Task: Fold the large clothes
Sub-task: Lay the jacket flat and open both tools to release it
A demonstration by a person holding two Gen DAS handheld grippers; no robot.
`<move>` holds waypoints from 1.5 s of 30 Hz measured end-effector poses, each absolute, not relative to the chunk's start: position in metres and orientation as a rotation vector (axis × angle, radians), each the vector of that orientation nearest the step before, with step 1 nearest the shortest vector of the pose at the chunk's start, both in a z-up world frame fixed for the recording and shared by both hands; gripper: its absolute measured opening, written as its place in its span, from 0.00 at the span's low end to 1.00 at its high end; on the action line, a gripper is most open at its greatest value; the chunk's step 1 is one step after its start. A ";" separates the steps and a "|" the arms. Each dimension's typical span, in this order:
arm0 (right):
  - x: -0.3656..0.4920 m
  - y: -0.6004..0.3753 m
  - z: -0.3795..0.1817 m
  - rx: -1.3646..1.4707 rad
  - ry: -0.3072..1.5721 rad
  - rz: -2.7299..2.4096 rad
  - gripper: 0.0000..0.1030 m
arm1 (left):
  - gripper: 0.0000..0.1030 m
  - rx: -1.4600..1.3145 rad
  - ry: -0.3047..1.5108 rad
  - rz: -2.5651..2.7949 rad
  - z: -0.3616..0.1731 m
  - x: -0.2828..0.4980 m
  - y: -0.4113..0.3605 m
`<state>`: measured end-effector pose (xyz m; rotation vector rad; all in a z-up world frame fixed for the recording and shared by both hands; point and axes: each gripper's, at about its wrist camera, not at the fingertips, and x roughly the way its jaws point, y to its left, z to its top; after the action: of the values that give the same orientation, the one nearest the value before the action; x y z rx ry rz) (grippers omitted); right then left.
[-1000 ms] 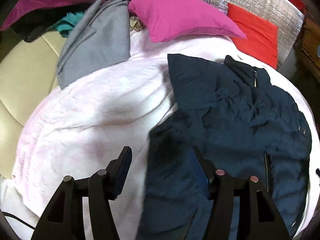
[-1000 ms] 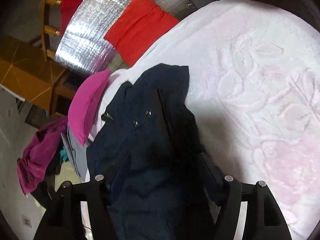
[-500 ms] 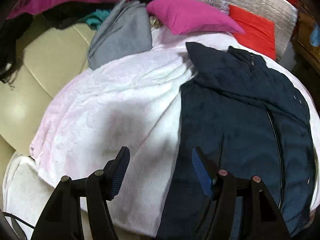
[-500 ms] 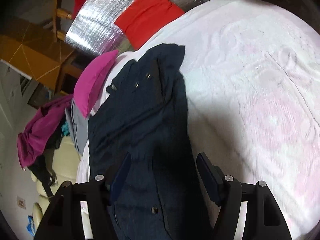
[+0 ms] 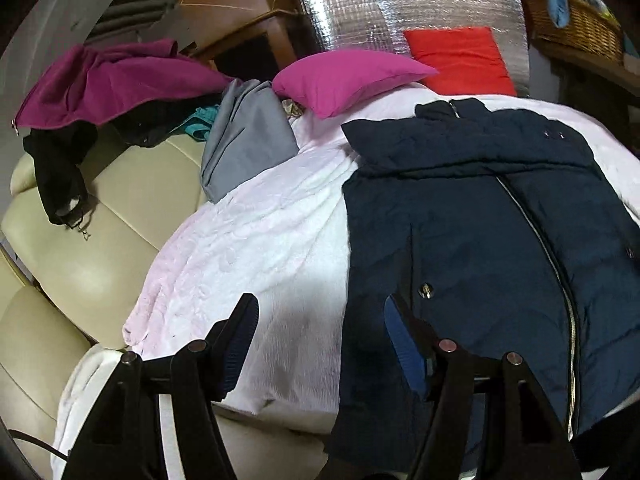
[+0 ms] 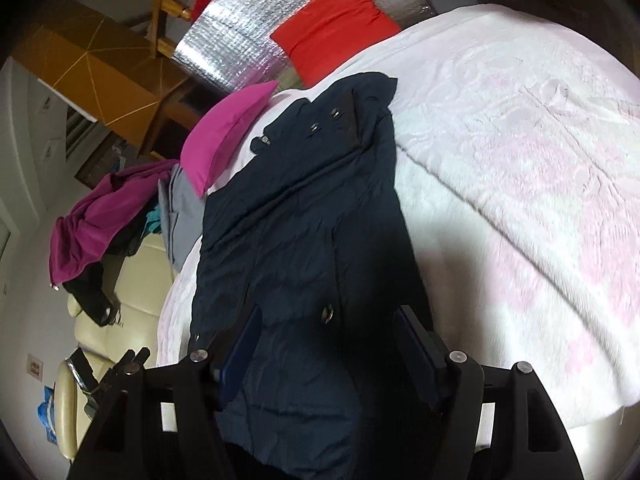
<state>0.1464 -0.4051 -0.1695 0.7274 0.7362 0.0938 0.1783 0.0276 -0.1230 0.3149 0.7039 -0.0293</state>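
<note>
A dark navy zip jacket lies flat and front-up on a white-pink blanket, collar at the far end, sleeves folded in. My left gripper is open and empty above the jacket's near left hem edge. In the right wrist view the jacket runs lengthwise away from me. My right gripper is open above the jacket's near end, with the cloth showing between the fingers but not pinched.
A magenta pillow and a red cushion lie at the far end before a silver foil panel. A grey garment and a purple one are piled at left over a cream sofa. A wicker basket sits far right.
Both grippers have pulled back and up from the jacket. The jacket, crumpled a second ago, now lies smoothed out flat.
</note>
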 end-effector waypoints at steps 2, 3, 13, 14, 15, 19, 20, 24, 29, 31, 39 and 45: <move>0.140 -0.401 -0.170 0.721 0.732 0.103 0.69 | 0.65 0.322 0.703 -0.032 -0.123 0.174 0.027; 0.138 -0.399 -0.169 0.718 0.730 0.108 0.69 | 0.65 0.323 0.705 -0.033 -0.124 0.172 0.027; 0.119 -0.390 -0.171 0.700 0.722 0.133 0.69 | 0.65 0.306 0.686 -0.031 -0.116 0.157 0.026; 0.118 -0.389 -0.171 0.699 0.719 0.136 0.69 | 0.65 0.309 0.684 -0.033 -0.115 0.155 0.025; 0.116 -0.390 -0.171 0.700 0.716 0.138 0.69 | 0.65 0.311 0.682 -0.034 -0.115 0.154 0.025; 0.110 -0.392 -0.171 0.714 0.703 0.147 0.69 | 0.65 0.324 0.663 -0.039 -0.108 0.145 0.019; 0.109 -0.392 -0.171 0.715 0.700 0.150 0.69 | 0.65 0.329 0.659 -0.038 -0.107 0.142 0.017; 0.103 -0.392 -0.172 0.720 0.690 0.164 0.69 | 0.65 0.341 0.643 -0.036 -0.101 0.134 0.012; 0.097 -0.392 -0.172 0.720 0.683 0.180 0.69 | 0.65 0.357 0.628 -0.040 -0.095 0.124 0.005; 0.093 -0.394 -0.173 0.722 0.680 0.185 0.69 | 0.65 0.368 0.622 -0.037 -0.094 0.122 0.003; 0.084 -0.396 -0.174 0.724 0.667 0.196 0.69 | 0.65 0.386 0.611 -0.031 -0.091 0.117 -0.004; 0.084 -0.396 -0.173 0.718 0.664 0.199 0.69 | 0.65 0.384 0.608 -0.026 -0.090 0.114 -0.006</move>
<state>0.0839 -0.3963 -0.1733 0.7180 0.6644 0.1994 0.1136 -0.0057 -0.0900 0.3844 0.6076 -0.0256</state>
